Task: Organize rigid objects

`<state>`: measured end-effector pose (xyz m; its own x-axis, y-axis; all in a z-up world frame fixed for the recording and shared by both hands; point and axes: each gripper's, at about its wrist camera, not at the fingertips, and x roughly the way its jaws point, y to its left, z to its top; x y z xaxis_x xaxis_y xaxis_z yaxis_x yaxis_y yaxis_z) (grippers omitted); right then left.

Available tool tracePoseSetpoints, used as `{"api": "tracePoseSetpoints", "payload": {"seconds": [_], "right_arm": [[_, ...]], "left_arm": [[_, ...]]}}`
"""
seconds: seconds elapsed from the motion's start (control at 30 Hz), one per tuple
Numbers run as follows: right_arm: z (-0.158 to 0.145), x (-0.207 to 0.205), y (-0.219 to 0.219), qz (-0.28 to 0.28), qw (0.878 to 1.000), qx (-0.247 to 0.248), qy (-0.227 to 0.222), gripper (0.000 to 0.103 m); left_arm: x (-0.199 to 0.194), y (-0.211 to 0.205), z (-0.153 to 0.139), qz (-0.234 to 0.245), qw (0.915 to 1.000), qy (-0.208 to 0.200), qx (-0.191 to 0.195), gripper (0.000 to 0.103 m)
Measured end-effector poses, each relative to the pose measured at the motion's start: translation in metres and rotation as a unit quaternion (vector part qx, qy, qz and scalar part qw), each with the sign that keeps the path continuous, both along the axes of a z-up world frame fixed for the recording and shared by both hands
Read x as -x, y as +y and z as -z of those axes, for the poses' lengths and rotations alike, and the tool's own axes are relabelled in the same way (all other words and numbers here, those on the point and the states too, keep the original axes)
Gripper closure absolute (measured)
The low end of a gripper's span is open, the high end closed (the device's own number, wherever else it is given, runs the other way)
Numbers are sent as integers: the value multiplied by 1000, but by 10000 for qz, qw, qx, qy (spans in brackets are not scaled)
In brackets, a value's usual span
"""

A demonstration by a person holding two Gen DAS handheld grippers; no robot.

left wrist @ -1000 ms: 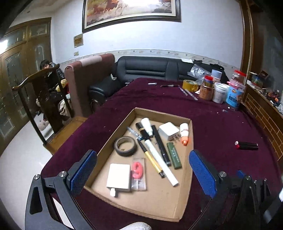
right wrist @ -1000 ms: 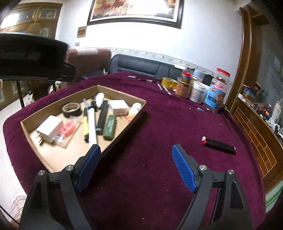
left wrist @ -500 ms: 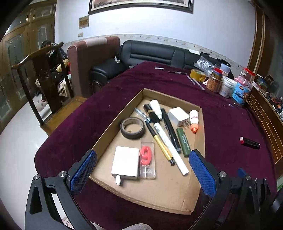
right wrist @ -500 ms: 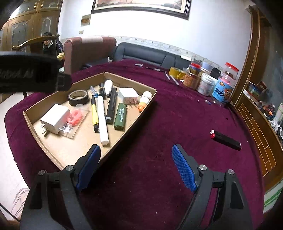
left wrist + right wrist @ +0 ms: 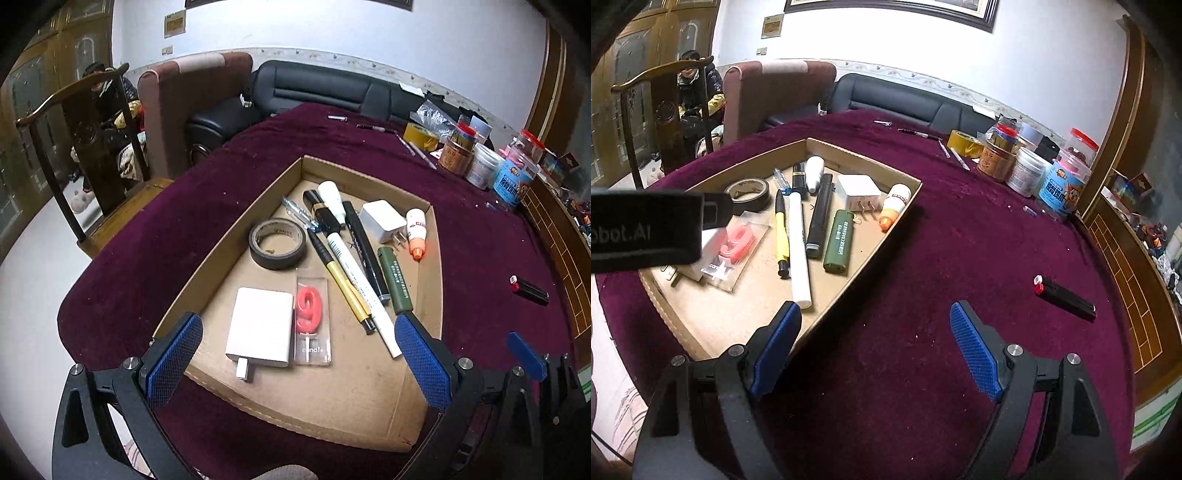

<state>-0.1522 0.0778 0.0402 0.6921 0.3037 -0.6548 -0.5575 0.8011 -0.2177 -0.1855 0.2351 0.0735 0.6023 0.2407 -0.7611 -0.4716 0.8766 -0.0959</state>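
The black lighter with a red end (image 5: 1065, 297) lies alone on the maroon velvet tabletop (image 5: 923, 295), well apart from the shallow brown cardboard tray (image 5: 236, 229); a low, flat thing on plush cloth could slip from a shallow pinch. The right claw (image 5: 875, 350) hovers with fingers apart and empty beside the tray, angled down; the left claw (image 5: 295, 358) hangs likewise spread over the tray's near end.

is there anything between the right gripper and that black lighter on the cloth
Nothing visible. The right gripper is open over bare purple cloth, and the black lighter lies alone ahead and to its right. The cardboard tray sits off to the left, out of that path.
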Motion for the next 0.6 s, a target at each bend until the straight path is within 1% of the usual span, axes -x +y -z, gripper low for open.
{"api": "tracePoseSetpoints", "payload": {"seconds": [0.23, 0.6], "right_arm": [[-3, -7, 3, -28, 10000, 26, 3, 20], [1, -12, -1, -60, 9999, -44, 156, 20]], "left_arm": [[-4, 1, 2, 5, 10000, 71, 29, 1], [-9, -1, 5, -51, 9997, 231, 23, 1]]}}
